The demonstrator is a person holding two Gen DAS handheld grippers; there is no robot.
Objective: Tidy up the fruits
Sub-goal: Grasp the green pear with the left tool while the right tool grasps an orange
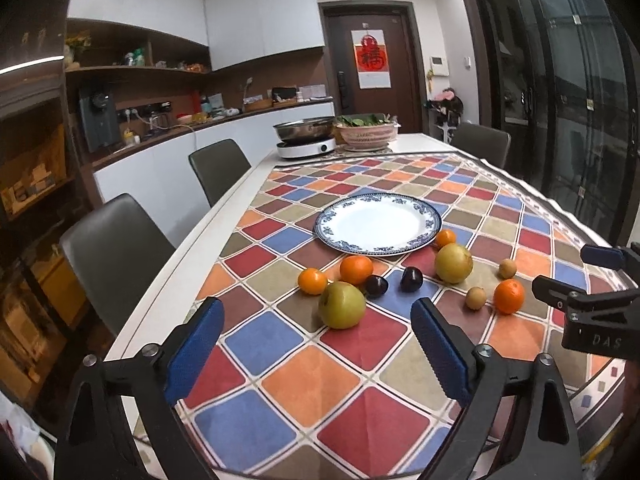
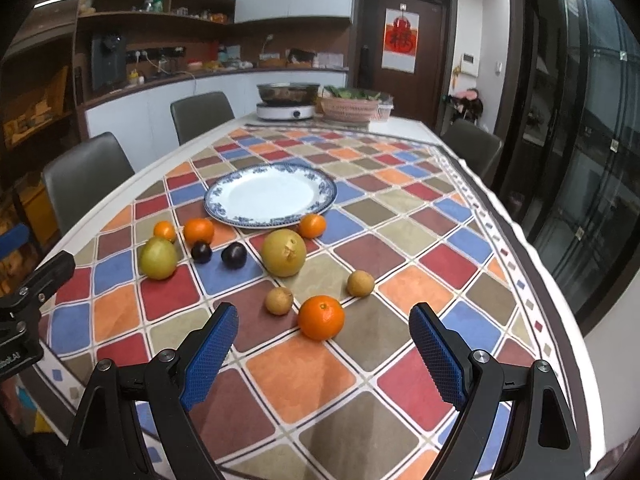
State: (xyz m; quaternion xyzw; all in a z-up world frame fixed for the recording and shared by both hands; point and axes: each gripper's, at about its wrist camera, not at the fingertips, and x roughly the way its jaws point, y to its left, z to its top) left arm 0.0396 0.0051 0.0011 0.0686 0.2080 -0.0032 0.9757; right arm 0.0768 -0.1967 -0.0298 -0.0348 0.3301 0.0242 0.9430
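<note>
An empty blue-rimmed white plate (image 1: pixel 378 224) (image 2: pixel 270 194) lies on the checked tablecloth. In front of it lie loose fruits: several oranges (image 1: pixel 508 297) (image 2: pixel 321 317), two yellow-green pears (image 1: pixel 342 305) (image 2: pixel 284 253), two dark plums (image 1: pixel 411 278) (image 2: pixel 234 255) and two small brown fruits (image 1: pixel 475 298) (image 2: pixel 279 300). My left gripper (image 1: pixel 318 344) is open and empty, just short of the near pear. My right gripper (image 2: pixel 323 344) is open and empty, just short of the near orange. Each gripper shows at the edge of the other's view.
A pan on an induction cooker (image 1: pixel 306 140) (image 2: pixel 286 106) and a pink basket of greens (image 1: pixel 370 130) (image 2: pixel 350 106) stand at the table's far end. Grey chairs (image 1: pixel 116 256) (image 2: pixel 86 182) line the left side. Glass doors are on the right.
</note>
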